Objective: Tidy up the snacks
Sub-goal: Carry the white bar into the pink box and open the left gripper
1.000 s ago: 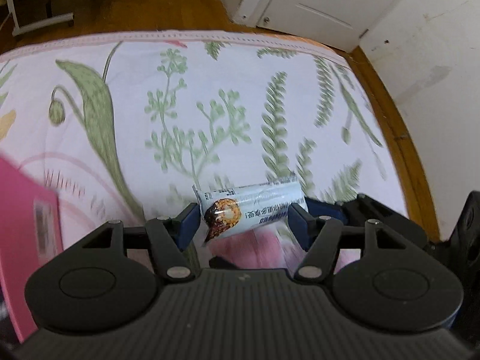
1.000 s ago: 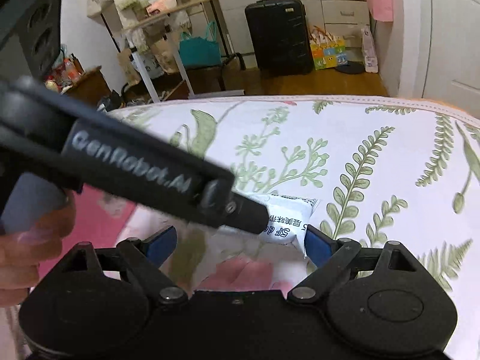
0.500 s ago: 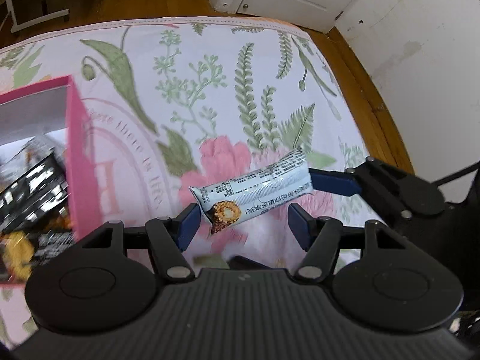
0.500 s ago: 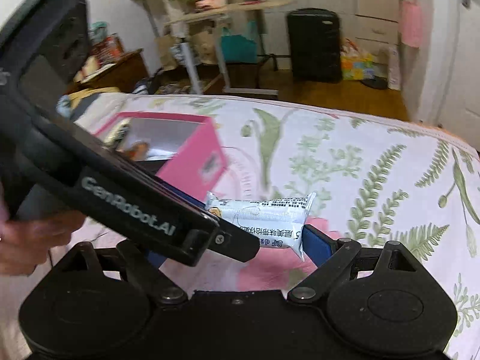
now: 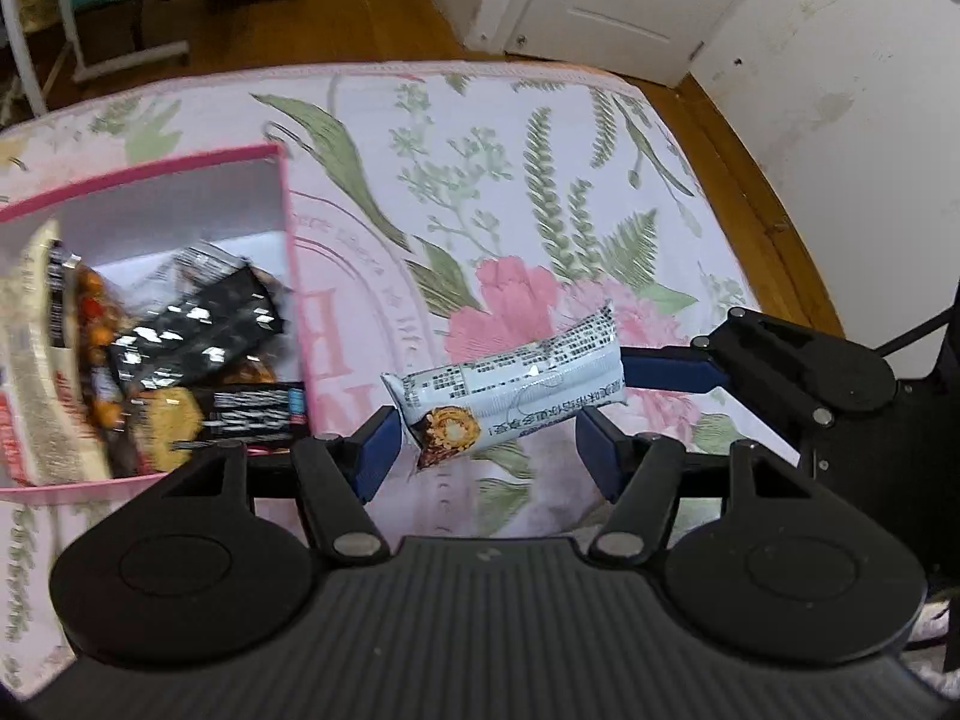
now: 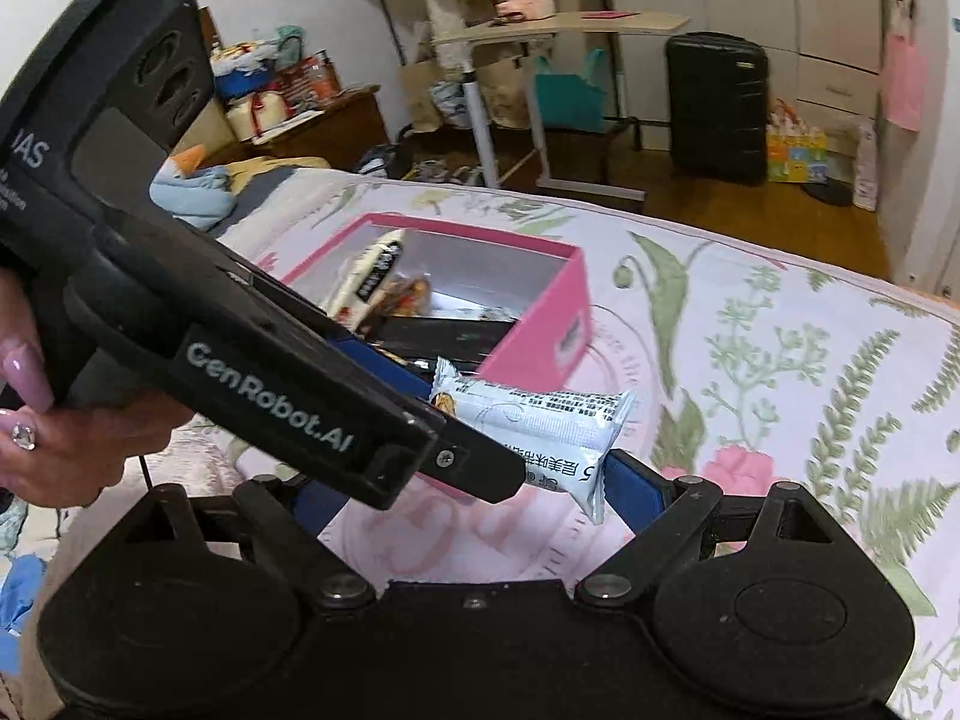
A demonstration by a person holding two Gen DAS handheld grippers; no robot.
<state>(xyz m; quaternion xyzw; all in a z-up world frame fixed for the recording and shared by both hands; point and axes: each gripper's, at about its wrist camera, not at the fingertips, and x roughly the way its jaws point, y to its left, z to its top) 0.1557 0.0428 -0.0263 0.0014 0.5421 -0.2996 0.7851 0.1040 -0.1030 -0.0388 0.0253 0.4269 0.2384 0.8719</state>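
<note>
**A:** While held clear of the floral bedspread (image 5: pixel 480 180), clamped by which side?

**B:** By the left gripper (image 5: pixel 485 427). Grasps the snack bar (image 5: pixel 510 390) lengthwise, with one blue pad at each end of the wrapper's lower edge. Carries it tilted, far end higher and to the right in the left wrist view.

**A:** And the right gripper (image 6: pixel 474 489)?

**B:** Spread wide, clenching nothing. Touches the white wrapper's end with its right-hand blue finger only. Hard to see the other finger, since hidden behind the left gripper's black body in the right wrist view.

**A:** Where exactly, relative to the pink box (image 5: pixel 294 300)?

**B:** Just beside its near corner, outside the right-hand wall, not over the opening. Cannot tell how high above the bedspread.

**A:** Anything in there?

**B:** Several packets already, piled loosely: a black wrapper (image 5: pixel 192 330) with shiny silver marks on top, a cream-coloured one leaning against the left wall, something orange and brown beneath. Too blurred to read.

**A:** Whose hand (image 6: pixel 78 444) at the left edge?

**B:** Wrapped round the left gripper's handle, long pink nails, a small gem on one.

**A:** Beyond the bed?

**B:** Wooden floor, a black suitcase (image 6: pixel 717 102) by the cupboards, a white door (image 5: pixel 612 0) in the corner.
</note>
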